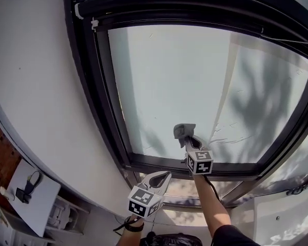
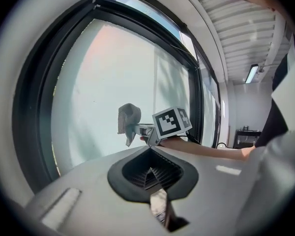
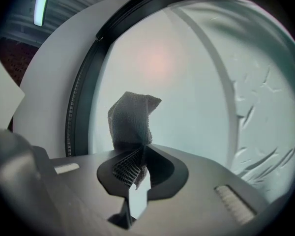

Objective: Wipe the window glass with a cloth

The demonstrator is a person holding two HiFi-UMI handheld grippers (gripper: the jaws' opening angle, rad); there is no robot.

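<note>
the window glass lies free above and to either side of the cloth pinched in the right claw, hemmed by the black frame, whose bottom bar runs just below that claw, near the closed left claw.

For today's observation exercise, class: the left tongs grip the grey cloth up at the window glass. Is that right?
Not quite. The right tongs grip the grey cloth up at the window glass, as the right gripper view shows; the left tongs are shut, empty.
</note>
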